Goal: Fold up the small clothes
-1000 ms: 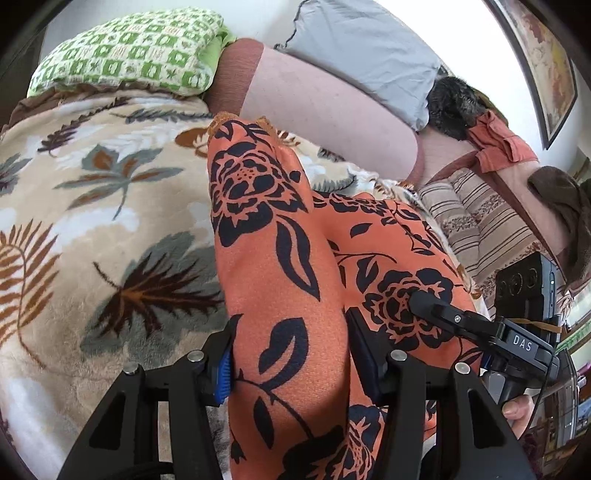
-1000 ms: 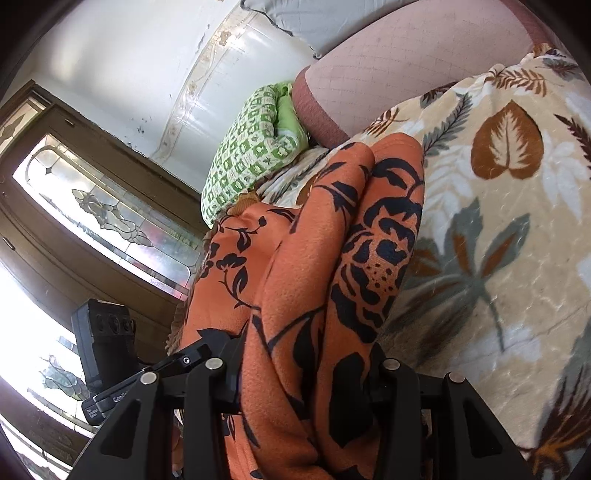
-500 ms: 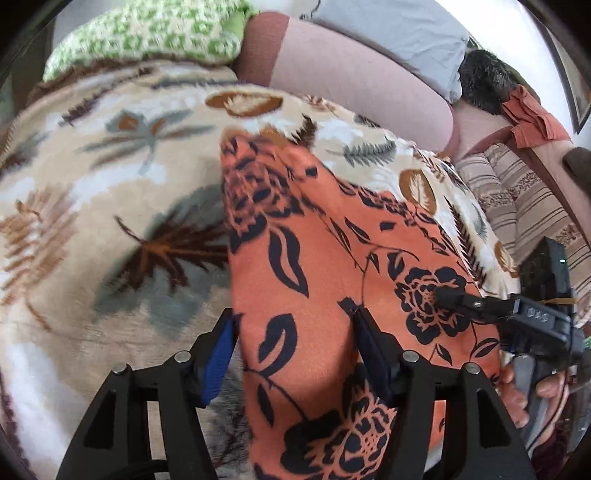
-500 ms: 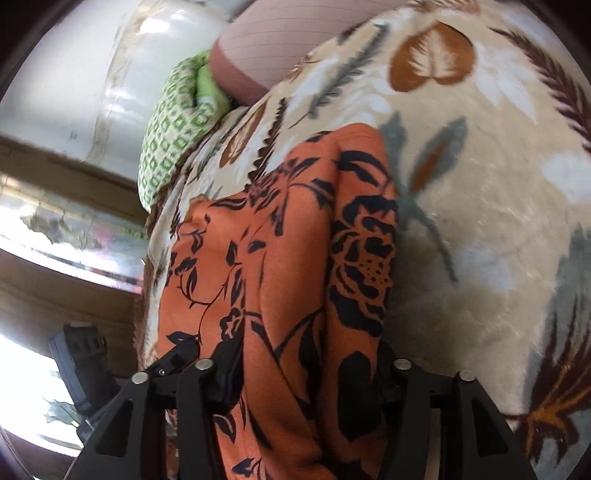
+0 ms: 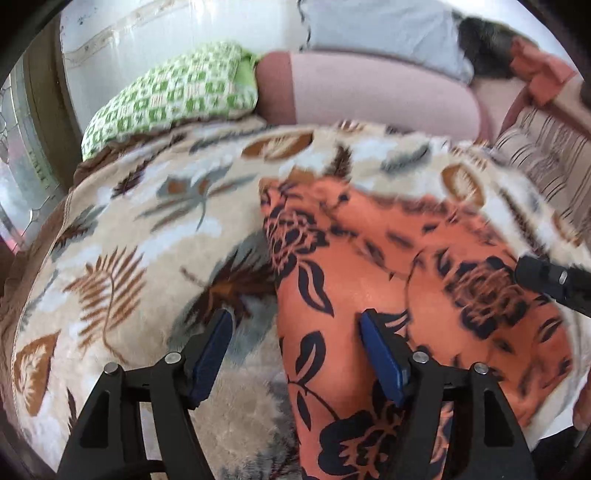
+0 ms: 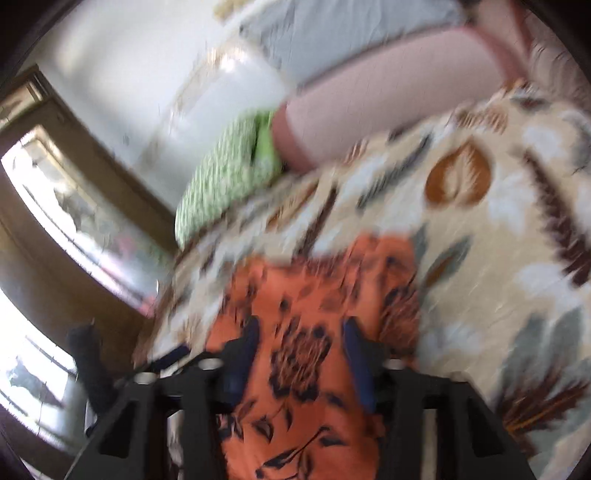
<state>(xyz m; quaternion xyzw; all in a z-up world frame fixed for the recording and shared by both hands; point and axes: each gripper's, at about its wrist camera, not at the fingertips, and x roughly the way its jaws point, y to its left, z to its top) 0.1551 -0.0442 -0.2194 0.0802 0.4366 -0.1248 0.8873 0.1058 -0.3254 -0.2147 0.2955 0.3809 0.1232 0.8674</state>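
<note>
An orange garment with black flowers [image 5: 388,295] lies spread flat on the leaf-patterned blanket [image 5: 147,240]. My left gripper [image 5: 295,325] is open above the garment's left edge, its blue pads apart and holding nothing. The right gripper's tip [image 5: 546,280] shows at the right edge of the left wrist view. In the blurred right wrist view the same garment [image 6: 306,354] lies under my right gripper [image 6: 301,332], whose jaws stand apart and empty.
A green checked pillow [image 5: 173,96] and a pink bolster [image 5: 369,96] lie at the far end of the bed. A grey pillow [image 5: 376,33] and striped bedding [image 5: 546,158] lie at the far right. A window [image 6: 55,229] is to the left.
Both grippers have opened and let go of the garment, which now lies flat on the blanket. Both have drawn back and up; the right view is motion-blurred.
</note>
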